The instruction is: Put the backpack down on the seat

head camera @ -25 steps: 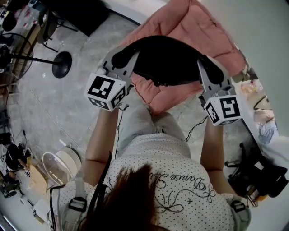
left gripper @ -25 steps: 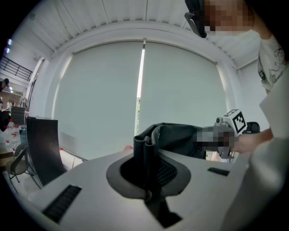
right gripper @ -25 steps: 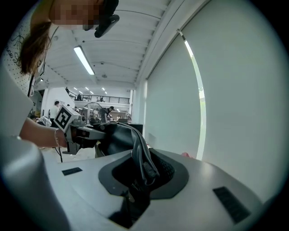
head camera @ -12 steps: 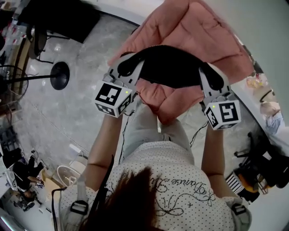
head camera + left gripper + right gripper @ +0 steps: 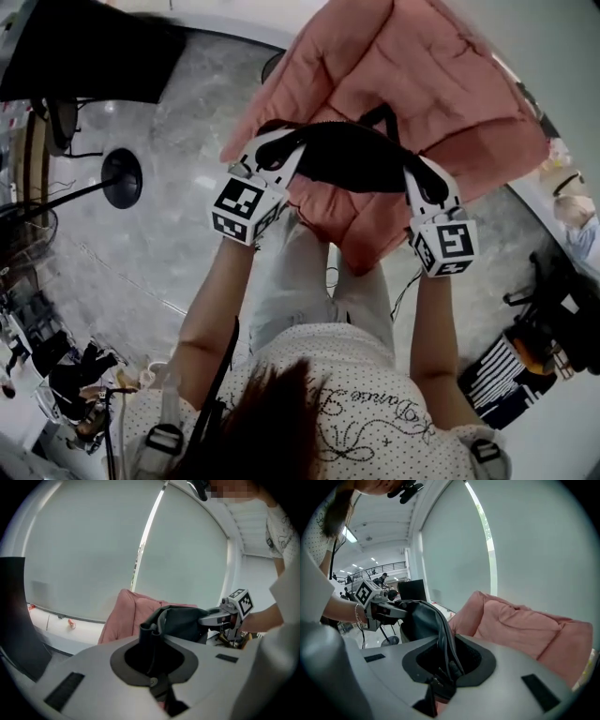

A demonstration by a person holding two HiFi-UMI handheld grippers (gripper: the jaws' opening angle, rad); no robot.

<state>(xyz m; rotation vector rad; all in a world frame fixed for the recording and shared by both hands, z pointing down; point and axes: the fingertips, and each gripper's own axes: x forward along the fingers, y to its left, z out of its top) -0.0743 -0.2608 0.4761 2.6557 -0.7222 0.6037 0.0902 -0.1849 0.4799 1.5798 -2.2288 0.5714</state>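
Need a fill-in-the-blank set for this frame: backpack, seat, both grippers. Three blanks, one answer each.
1. The backpack hanging between the two grippers is ____ in colour.
2. The padded seat below it is ____.
3. Of the left gripper and the right gripper, both shut on the backpack, the one nearer the round stand base on the floor is the ____.

Missing words: black; pink; left

Grey marble floor (image 5: pixel 141 244), frosted window wall (image 5: pixel 84 550)
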